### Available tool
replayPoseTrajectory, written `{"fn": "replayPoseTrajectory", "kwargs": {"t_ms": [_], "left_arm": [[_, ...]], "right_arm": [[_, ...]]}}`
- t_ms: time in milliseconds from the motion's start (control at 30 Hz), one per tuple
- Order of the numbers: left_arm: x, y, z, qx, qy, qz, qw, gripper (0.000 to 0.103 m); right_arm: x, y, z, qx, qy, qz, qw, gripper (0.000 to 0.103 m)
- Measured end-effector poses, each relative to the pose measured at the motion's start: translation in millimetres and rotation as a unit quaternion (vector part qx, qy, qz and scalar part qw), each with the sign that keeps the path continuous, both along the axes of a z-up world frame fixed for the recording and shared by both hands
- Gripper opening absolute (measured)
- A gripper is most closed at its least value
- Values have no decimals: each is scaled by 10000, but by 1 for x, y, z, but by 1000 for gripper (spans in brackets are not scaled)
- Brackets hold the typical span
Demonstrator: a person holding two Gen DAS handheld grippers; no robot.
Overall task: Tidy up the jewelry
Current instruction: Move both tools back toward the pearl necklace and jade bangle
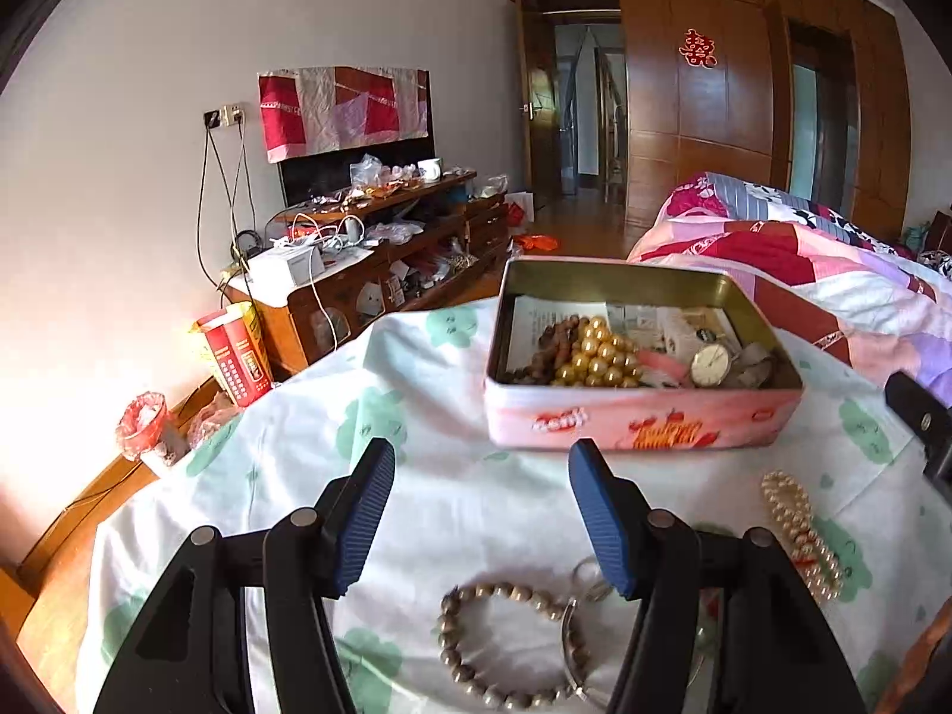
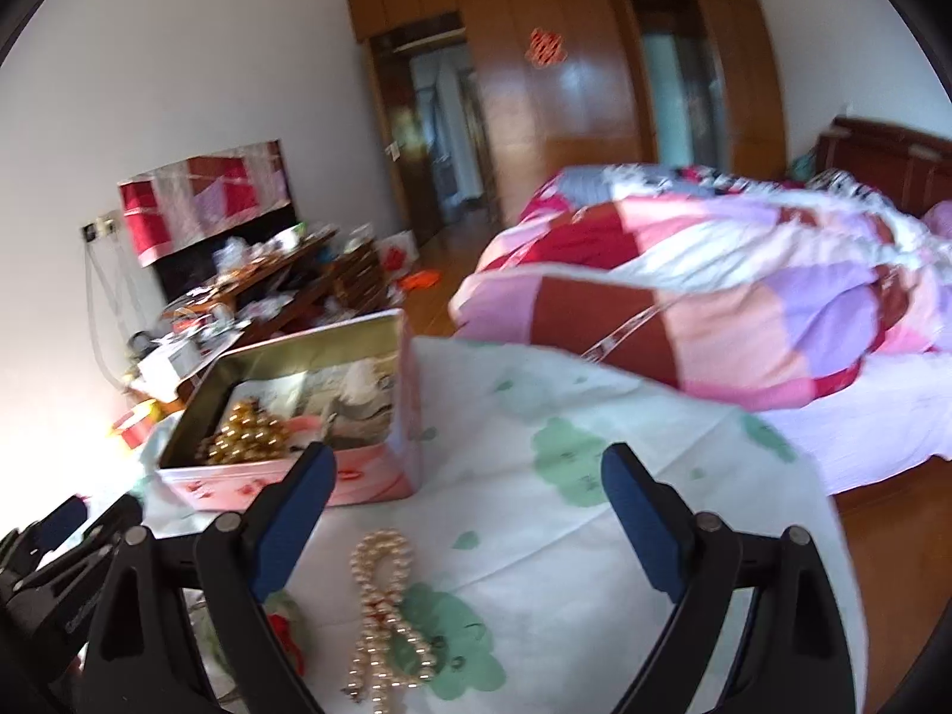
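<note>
Both tools are released and carry nothing. The left tool (image 1: 482,514) hangs over the cloth-covered tabletop (image 1: 464,494) with its ribbed blue pads spread wide, just short of the pink tin (image 1: 639,419). The right tool (image 2: 467,520) is likewise spread, above the pale pearl strand (image 2: 384,607).

Most of the jewelry already sits in the tin: a heap of glossy gold beads (image 1: 598,360), a dark wooden-bead string (image 1: 550,339) and a round-faced watch (image 1: 710,364), on top of papers. Outside it, close under the left tool, lies a bracelet of matte grey-brown beads (image 1: 506,642), and a thin metal ring (image 1: 586,577) seems to touch it, though the right-hand finger hides part of that spot. The pearl strand lies looped on itself, bound with red thread.

The likely trouble is slippage. Round, smooth beads may roll out between flat pads, and a limp strand gripped at one loop would dangle and could catch on the tin's thin metal rim. The soft cloth is wrinkled, so a low pinch might gather fabric along with the bracelet and drag the tin. The right view is blurred, which makes aim at the pearls uncertain.
</note>
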State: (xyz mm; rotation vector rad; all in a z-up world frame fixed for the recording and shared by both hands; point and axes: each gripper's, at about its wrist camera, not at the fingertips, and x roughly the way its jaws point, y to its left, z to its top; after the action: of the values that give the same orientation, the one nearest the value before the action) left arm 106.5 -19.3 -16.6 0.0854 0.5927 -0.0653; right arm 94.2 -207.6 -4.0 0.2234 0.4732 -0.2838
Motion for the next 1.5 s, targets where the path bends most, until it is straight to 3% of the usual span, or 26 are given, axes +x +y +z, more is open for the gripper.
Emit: {"fn": "replayPoseTrajectory", "kwargs": {"t_ms": [133, 567, 867, 900, 967, 1000, 1100, 1267, 1400, 1500], "left_arm": [[-5, -3, -3, 134, -16, 22, 9999, 62], [-12, 1, -3, 66, -8, 54, 10000, 62], [-20, 24, -6, -323, 232, -134, 9991, 62], [-22, 30, -6, -421, 255, -150, 9987, 62], [-22, 40, -6, -636, 324, -123, 9974, 62], [-22, 45, -6, -777, 361, -101, 9963, 62], [-19, 57, -9, -1130, 534, -85, 9921, 62], [-18, 61, -12, -1360, 740, -175, 9878, 62], [-22, 51, -10, -1234, 683, -453, 9890, 62], [-27, 36, -6, -939, 603, -752, 9909, 62]], "right_arm": [[-1, 5, -1, -259, 46, -118, 9996, 93], [-5, 8, -14, -15, 512, 311, 9982, 93], [-13, 3, -15, 53, 663, 162, 9977, 93], [-14, -2, -17, 140, 728, 64, 9972, 92], [-17, -14, -21, 457, 833, 47, 9955, 65], [-17, -19, -24, 646, 898, 82, 9938, 62], [-21, -21, -24, 904, 812, 310, 9921, 61], [-16, 7, -22, 551, 923, 900, 9901, 61], [-4, 17, -30, 410, 1303, 1064, 9849, 60], [5, 23, -38, 403, 1523, 1322, 9786, 50]]}}
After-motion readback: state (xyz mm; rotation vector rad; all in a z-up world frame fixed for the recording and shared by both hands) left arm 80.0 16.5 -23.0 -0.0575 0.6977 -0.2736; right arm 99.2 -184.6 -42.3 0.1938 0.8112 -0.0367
